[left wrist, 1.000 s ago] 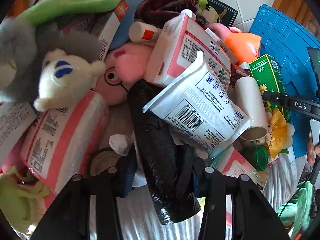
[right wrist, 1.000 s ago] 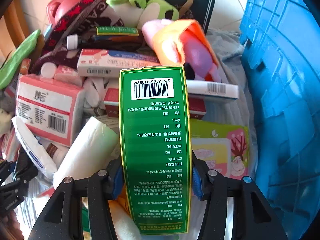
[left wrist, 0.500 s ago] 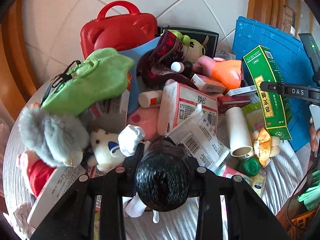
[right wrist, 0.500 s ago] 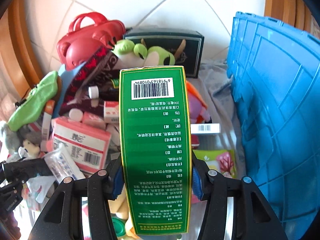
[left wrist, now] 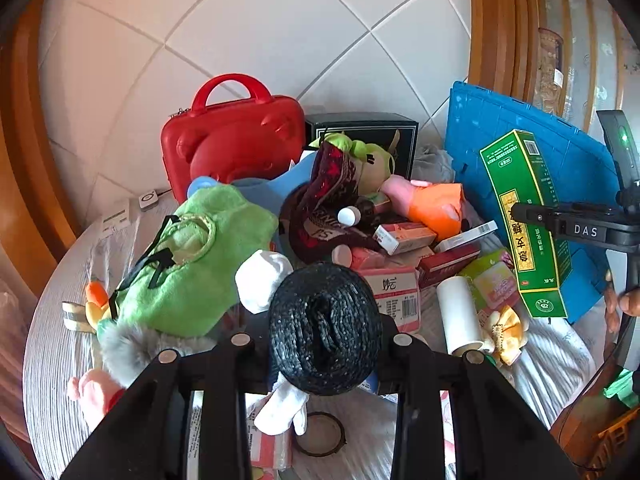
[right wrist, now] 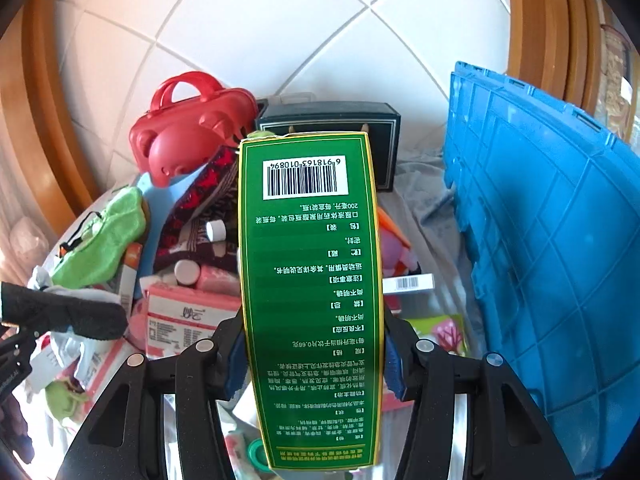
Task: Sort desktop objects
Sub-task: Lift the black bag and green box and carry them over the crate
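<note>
The left hand-held gripper (left wrist: 324,344) is clamped on a black roll of bags (left wrist: 323,328), which is held above the pile, apparently so that it is freed from the clutter. The right hand-held gripper (right wrist: 312,356) is closed on the long sides of a green box (right wrist: 310,300), which is held lengthwise beside the blue crate (right wrist: 552,240), probably its destination. The remaining toys, cartons and a red case (left wrist: 232,148) are left heaped on the desk (left wrist: 60,360).

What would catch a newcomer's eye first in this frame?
The green box fills the middle of the right wrist view, clamped in the right tool beside the blue crate. In the left view, a black roll sits pinched in the left tool, above a heap of toys and packets.
</note>
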`<control>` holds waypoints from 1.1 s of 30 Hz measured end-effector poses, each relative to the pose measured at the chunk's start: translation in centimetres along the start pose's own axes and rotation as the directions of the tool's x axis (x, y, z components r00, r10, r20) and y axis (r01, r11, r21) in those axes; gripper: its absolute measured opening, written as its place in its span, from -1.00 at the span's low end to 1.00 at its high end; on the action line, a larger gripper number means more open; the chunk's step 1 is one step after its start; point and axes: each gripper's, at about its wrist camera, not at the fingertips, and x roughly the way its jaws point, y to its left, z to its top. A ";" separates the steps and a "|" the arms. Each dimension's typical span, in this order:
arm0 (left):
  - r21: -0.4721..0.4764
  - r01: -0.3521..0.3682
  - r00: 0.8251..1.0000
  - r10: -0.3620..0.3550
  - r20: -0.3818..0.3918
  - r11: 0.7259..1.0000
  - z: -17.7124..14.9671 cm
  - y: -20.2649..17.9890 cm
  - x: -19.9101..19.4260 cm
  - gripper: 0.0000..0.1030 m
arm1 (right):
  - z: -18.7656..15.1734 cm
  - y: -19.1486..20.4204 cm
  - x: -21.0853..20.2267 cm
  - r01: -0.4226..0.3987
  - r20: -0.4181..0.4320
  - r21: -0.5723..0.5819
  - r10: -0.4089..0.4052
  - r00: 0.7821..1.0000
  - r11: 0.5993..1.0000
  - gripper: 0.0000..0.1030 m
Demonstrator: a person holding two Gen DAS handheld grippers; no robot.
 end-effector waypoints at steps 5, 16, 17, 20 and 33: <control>0.029 0.020 0.999 -0.022 0.038 0.999 1.3 -0.4 -1.2 -0.40 | 0.5 0.1 -1.7 0.004 0.040 0.013 -0.004 0.999 1.000 0.02; 0.142 0.102 0.978 -0.126 0.168 0.985 7.2 -4.0 -5.0 -0.40 | 2.5 0.9 -8.9 0.022 0.199 0.039 -0.029 0.980 0.999 0.02; 0.154 0.114 0.973 -0.141 0.181 0.981 7.7 -4.5 -5.3 -0.40 | 2.7 0.8 -9.8 0.029 0.217 0.045 -0.038 0.975 0.999 0.02; 0.194 0.165 0.953 -0.207 0.221 0.967 9.4 -6.6 -6.5 -0.40 | 3.1 0.4 -12.7 0.048 0.265 0.073 -0.065 0.962 0.996 0.02; 0.385 0.338 0.817 -0.471 0.332 0.859 16.5 -21.0 -11.2 -0.40 | 2.9 -7.0 -24.9 0.214 0.434 0.244 -0.303 0.849 0.946 0.02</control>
